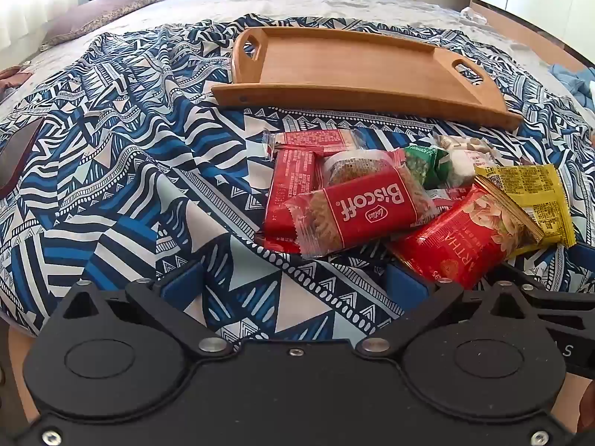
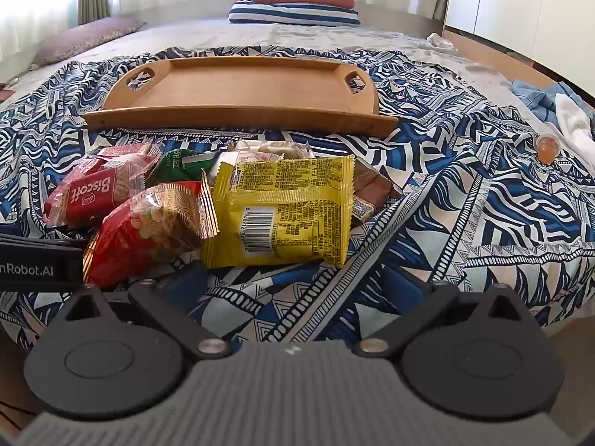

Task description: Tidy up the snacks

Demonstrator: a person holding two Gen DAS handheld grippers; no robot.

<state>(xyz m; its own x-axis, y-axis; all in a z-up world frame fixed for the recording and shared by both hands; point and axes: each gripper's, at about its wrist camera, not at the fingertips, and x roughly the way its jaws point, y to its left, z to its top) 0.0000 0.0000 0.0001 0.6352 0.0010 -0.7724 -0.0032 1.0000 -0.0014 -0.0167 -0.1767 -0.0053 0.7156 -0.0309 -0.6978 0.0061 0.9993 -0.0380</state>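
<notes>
A: Where do things stand?

B: Nothing sorted yet, I'd say. The snack pile (image 2: pixel 208 204) lies on the bed's patterned cloth (image 1: pixel 130 186), near side; the wooden tray (image 2: pixel 238 89) sits bare just beyond it.

A: The tools?

B: Left tool (image 1: pixel 293 290) and right tool (image 2: pixel 297 286) both gape wide, holding nothing.

A: Next?

B: Probably closing on the yellow packet (image 2: pixel 290 212), then carrying it to the tray.

Snack packets (image 2: pixel 208 204) heaped before empty wooden tray (image 2: pixel 238 85), patterned cloth (image 2: pixel 465 204)

Snack pile (image 2: pixel 208 200) lies on the bedspread (image 2: pixel 465 200) — tray (image 2: pixel 238 119) just behind it, pillows (image 2: pixel 297 3) far beyond.
</notes>
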